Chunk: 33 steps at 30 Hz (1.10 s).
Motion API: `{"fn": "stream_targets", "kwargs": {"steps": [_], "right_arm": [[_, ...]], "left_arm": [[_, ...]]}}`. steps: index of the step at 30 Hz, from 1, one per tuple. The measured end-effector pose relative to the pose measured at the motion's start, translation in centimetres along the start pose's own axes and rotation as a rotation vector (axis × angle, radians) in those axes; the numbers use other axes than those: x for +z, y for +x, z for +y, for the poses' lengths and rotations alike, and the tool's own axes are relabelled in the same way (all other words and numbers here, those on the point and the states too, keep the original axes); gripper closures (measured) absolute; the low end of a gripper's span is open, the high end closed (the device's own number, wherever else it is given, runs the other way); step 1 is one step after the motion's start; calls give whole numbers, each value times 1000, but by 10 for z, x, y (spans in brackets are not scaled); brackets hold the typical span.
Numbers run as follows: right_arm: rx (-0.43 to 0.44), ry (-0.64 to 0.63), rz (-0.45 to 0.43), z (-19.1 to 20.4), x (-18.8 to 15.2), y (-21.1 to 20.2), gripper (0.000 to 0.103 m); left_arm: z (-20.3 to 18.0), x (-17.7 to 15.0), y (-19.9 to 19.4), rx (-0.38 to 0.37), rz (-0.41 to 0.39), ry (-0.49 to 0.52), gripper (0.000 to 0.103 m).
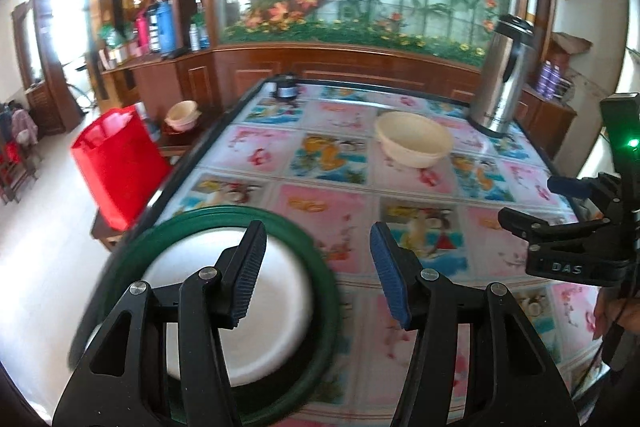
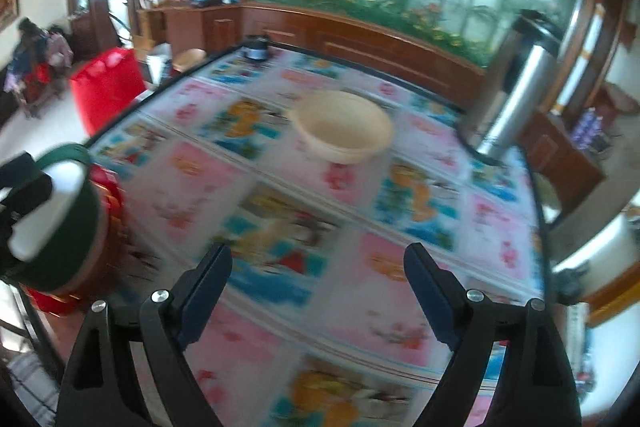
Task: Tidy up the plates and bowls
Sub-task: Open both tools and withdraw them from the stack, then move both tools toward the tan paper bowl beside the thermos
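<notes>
The green-rimmed plate (image 1: 224, 307) lies by the counter's (image 1: 348, 211) near left edge, under the left gripper (image 1: 316, 267), fingers apart, empty. The right gripper (image 2: 318, 303) gapes wide over open counter. The cream bowl (image 1: 414, 139) sits mid-counter, beside a steel flask (image 1: 500, 75).

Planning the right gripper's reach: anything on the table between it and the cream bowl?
Nothing. In the right wrist view only bare patterned tablecloth lies between the open right gripper and the cream bowl.
</notes>
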State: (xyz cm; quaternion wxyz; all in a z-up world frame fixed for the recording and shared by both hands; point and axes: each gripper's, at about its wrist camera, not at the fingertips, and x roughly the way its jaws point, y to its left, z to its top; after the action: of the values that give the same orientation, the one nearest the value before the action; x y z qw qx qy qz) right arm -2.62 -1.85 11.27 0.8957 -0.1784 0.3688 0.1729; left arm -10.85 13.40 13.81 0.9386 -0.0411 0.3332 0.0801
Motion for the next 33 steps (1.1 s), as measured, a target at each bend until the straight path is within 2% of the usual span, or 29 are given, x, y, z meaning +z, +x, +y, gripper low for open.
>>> {"fn": "stream_targets", "kwargs": {"steps": [3,6,9,10,14,20,22,25,27,28,30,33], "right_arm": [[-43,10,22,-17,-10,5,13],[57,99,54,-41,-22,13,13],[198,225,84,-64,-36,22,13],[218,247,82,-69,-38,22,13],[168,253,78,-78,-39,21,13],[273,351,97,-103,-35,29,7],[272,345,66,-108,-29,27,1],[343,428,64,-121,-22,30,1],[306,483,104,-131,-18,37,1],[248,476,124,-135,-14,40,1],[114,406,128,-137,-3,43,1],[35,328,118,-141,12,46,1]], "left_arm": [[-15,0,4,-40,7,14,49],[-33,1,9,-82,10,31,49],[-47,2,14,-101,17,44,49],[-50,3,16,-105,19,47,49],[-64,3,27,-128,38,79,49],[-77,2,46,-210,87,90,49],[-81,1,54,-211,100,96,49],[-83,2,66,-223,141,81,49],[-82,4,75,-238,181,57,49],[-82,6,78,-245,190,46,49],[-82,12,84,-236,200,25,49],[-83,23,90,-196,200,22,49]]}}
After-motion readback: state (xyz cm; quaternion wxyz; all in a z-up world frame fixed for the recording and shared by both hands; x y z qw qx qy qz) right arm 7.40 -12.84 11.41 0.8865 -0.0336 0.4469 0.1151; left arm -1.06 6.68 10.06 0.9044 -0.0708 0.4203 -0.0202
